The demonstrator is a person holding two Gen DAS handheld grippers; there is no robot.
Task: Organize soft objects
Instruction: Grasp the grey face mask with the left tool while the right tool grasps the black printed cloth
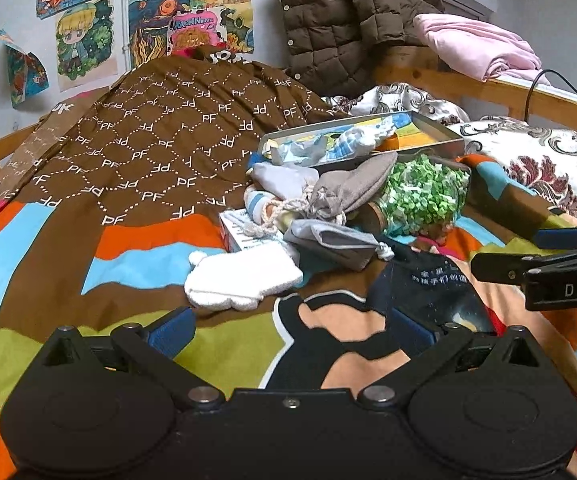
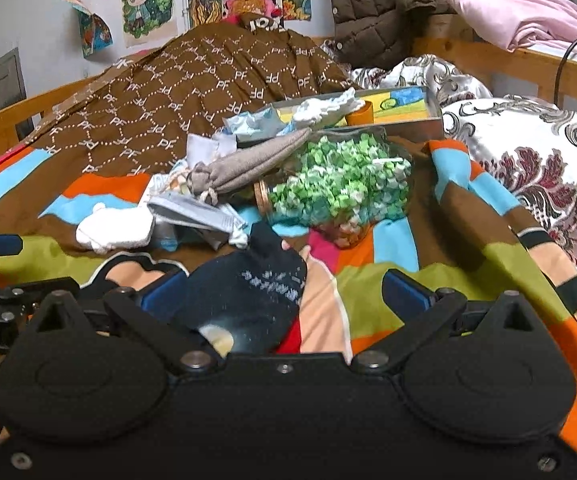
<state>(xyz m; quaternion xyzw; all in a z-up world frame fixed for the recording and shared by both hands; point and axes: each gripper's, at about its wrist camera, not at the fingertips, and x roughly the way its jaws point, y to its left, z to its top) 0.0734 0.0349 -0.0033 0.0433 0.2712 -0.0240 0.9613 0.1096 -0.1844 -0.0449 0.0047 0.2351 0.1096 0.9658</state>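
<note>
A dark navy sock (image 1: 428, 288) (image 2: 248, 296) with white print lies on the colourful bedspread, nearest both grippers. Beyond it lie a white fluffy sock (image 1: 244, 280) (image 2: 116, 232), a grey pouch (image 1: 336, 244) (image 2: 192, 212) and a taupe drawstring bag (image 1: 352, 188) (image 2: 244, 164). My left gripper (image 1: 292, 328) is open and empty above the bedspread, the navy sock by its right finger. My right gripper (image 2: 284, 296) is open, the navy sock lying between its fingers toward the left one. The right gripper also shows at the right edge of the left wrist view (image 1: 544, 268).
A jar of green paper stars (image 1: 424, 196) (image 2: 340, 196) lies on its side behind the pile. An open tin box (image 1: 368, 140) (image 2: 368, 112) holds small items. A brown patterned duvet (image 1: 148, 140), a floral quilt (image 2: 528, 160), a wooden bed rail (image 1: 488, 92) and hanging jacket (image 1: 340, 20) surround the area.
</note>
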